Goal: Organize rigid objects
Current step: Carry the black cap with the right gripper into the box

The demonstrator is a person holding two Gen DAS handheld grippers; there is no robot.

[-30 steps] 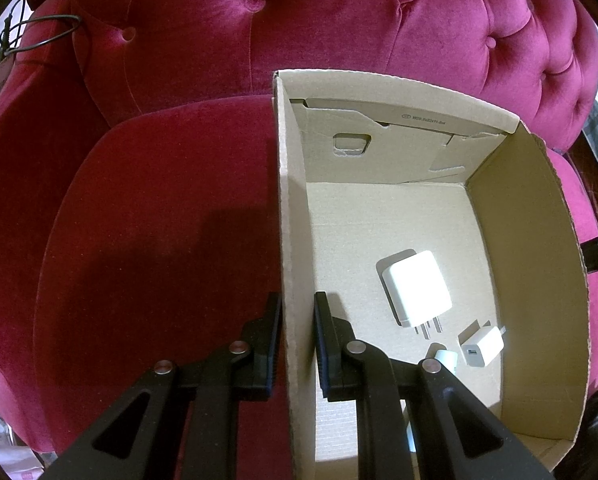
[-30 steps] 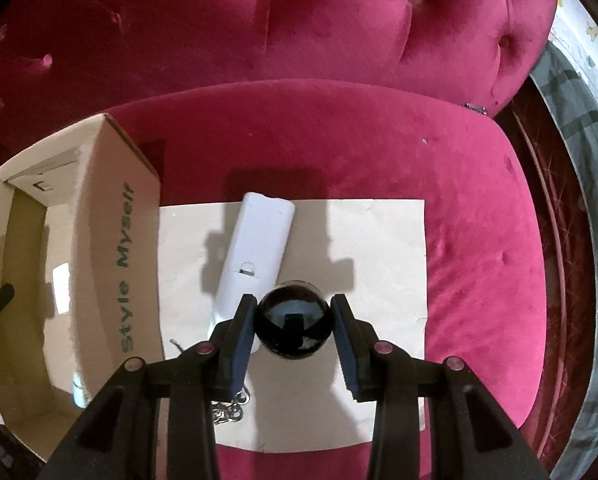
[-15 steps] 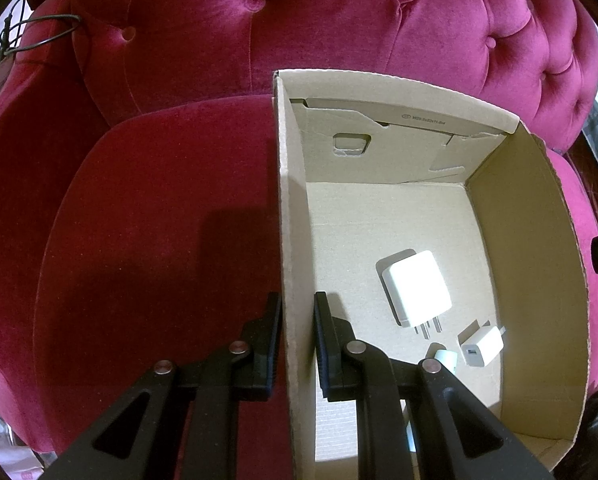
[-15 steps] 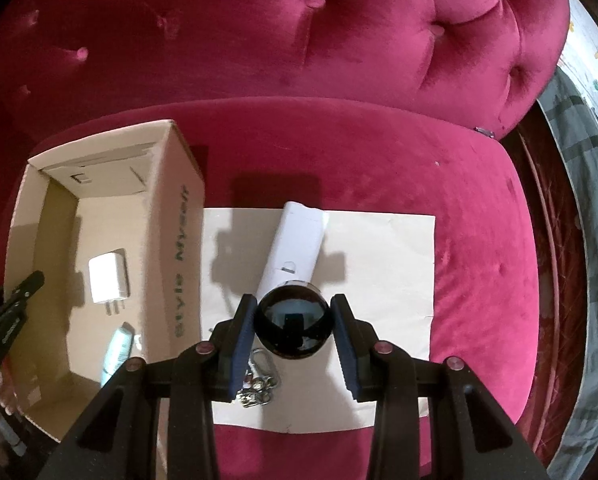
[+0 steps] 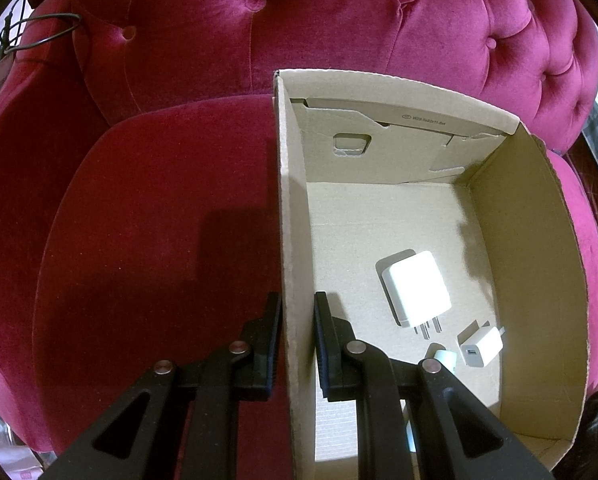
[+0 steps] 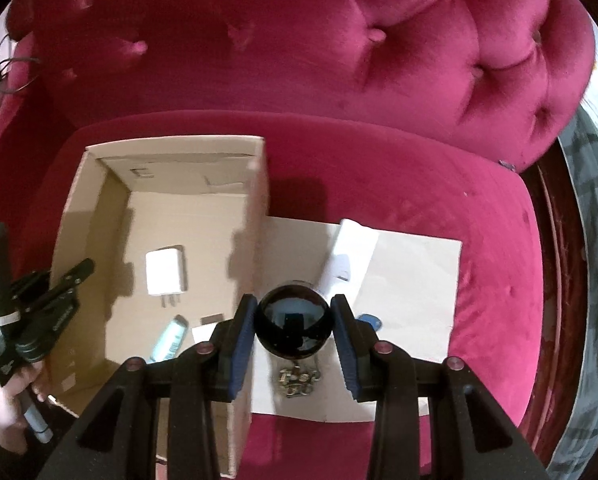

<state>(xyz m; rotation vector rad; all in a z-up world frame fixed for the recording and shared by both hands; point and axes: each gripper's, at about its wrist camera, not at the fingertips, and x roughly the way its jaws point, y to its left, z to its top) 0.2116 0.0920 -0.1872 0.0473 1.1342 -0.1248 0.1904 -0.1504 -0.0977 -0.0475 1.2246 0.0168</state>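
My right gripper [image 6: 294, 322] is shut on a shiny black ball [image 6: 294, 323] and holds it above the right wall of the cardboard box [image 6: 255, 208]. My left gripper [image 5: 297, 328] is shut on the box's left wall [image 5: 289, 240]. Inside the box lie a large white charger [image 5: 417, 288], a small white USB charger [image 5: 481, 346] and a pale blue tube [image 6: 169, 339]. On the cardboard sheet [image 6: 419, 276] beside the box lie a white oblong device [image 6: 349, 258], a metal keychain [image 6: 297, 380] and a blue item [image 6: 369, 322].
Everything rests on the seat of a crimson tufted velvet sofa [image 5: 159, 220]. Its backrest [image 6: 319, 48] rises behind the box. A dark cable [image 5: 39, 28] hangs at the far left. A grey plaid cloth [image 6: 595, 240] lies off the sofa's right edge.
My right gripper has carried the black ball left and upward, from above the sheet towards the box's right wall. The left gripper has held still on the box wall.
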